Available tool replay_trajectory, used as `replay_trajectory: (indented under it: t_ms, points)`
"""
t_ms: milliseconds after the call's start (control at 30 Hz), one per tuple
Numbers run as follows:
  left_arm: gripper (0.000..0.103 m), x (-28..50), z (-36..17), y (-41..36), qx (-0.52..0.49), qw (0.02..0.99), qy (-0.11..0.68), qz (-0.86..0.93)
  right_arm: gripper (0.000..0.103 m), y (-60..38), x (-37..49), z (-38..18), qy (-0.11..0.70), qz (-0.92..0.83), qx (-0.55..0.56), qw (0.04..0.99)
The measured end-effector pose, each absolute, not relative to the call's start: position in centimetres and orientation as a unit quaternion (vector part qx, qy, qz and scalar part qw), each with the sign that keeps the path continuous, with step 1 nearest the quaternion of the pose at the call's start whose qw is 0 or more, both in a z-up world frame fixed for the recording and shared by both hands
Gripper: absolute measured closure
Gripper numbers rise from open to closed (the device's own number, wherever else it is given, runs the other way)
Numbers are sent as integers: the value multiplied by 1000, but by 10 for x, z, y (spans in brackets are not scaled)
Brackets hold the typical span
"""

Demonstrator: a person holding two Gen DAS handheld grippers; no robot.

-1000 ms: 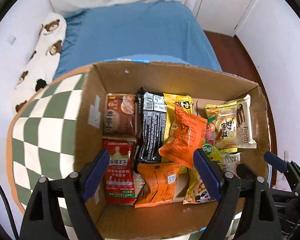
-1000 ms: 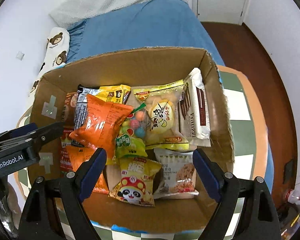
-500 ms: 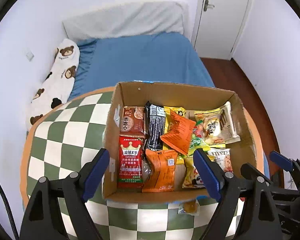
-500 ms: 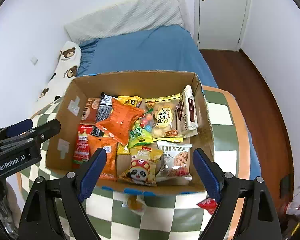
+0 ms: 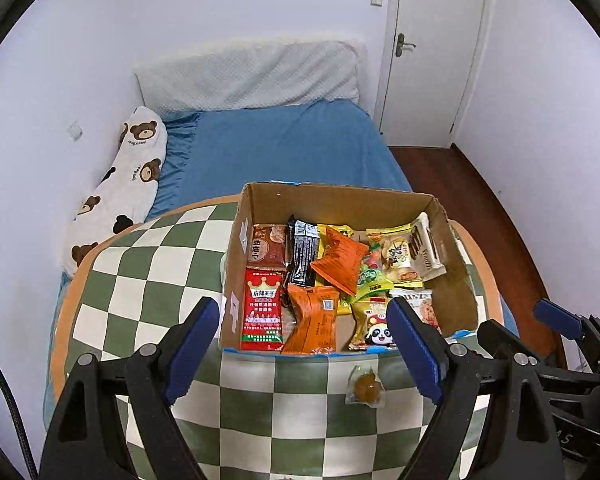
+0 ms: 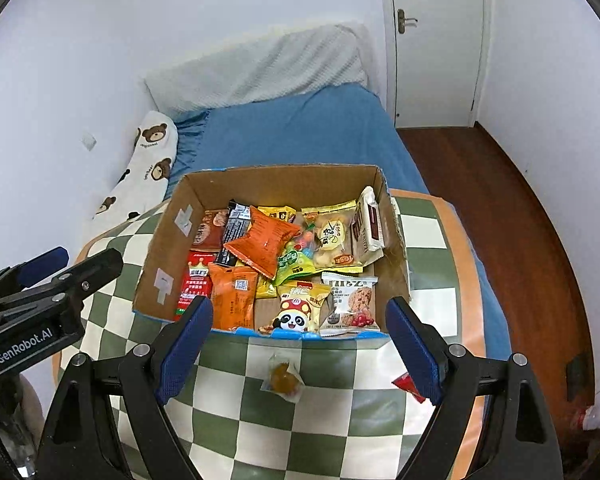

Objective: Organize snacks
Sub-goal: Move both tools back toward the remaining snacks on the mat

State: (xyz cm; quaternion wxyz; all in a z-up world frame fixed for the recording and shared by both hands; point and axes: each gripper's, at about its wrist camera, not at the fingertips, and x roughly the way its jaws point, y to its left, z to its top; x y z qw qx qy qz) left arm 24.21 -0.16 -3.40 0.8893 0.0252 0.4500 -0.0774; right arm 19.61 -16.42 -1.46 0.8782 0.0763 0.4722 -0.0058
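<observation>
Cardboard box [image 5: 456, 280] of snacks on checkered table [image 5: 148, 280]; amber candy [image 6: 283, 377] loose before it; left gripper [image 5: 304, 344], right gripper [image 6: 298, 340] both wide, empty.

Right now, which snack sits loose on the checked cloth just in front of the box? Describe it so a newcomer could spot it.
Start at the cardboard box of snacks on the green-and-white checked tablecloth. Just outside its near wall lies a small clear-wrapped amber sweet, flat on the cloth. Unlike the red wrapper to its right, it is round, golden-brown and see-through packed.
</observation>
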Motion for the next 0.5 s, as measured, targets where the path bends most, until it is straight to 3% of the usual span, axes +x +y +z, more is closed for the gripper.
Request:
replay_trajectory:
  t_ms: [300,500]
  points:
    - [17,221,-30,-3,22,893,444,-73,13,-165,172,-3,458,-3,87,885]
    - [17,221,-74,-14,22,862,502,-65,13,-198,166,-32,482,-10,148,864]
